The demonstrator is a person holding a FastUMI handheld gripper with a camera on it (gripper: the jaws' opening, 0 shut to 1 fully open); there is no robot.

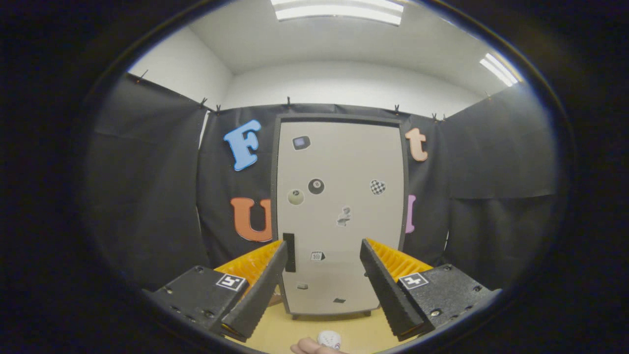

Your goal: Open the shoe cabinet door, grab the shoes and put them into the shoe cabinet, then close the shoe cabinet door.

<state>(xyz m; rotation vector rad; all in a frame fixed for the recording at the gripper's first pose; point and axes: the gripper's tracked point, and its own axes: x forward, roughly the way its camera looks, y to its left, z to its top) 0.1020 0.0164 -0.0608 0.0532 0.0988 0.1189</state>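
shoe cabinet [339,206]: stands upright on the tabletop [275,334], straight ahead of the gripper and well beyond its fingers, backed against the black cloth wall. door [344,167] is closed and fills the front.

handling, as judged: a rigid, flat panel, likely light and free-swinging on hinges. the face is smooth and would offer no purchase. the only sound place to take hold is the dark vertical handle [289,252] at the lower left edge of the door; hinges are therefore presumed on the right side, though none can be seen. the cabinet may slide on the table if pulled hard, since it rests on small feet.

appearance: pale grey door in a dark frame, carrying several small stickers, among them a black ball, a pale ball and a chequered heart.

gripper [323,265]: fingers spread wide apart, holding nothing, framing the lower part of the door. the handle sits just inside the left finger's tip in view, but further off.

other items: a small white rounded object [329,338] lies on the tabletop below the fingers, with part of a person's hand [307,347] beside it; whether it is a shoe cannot be told.

task standing: door not yet opened.
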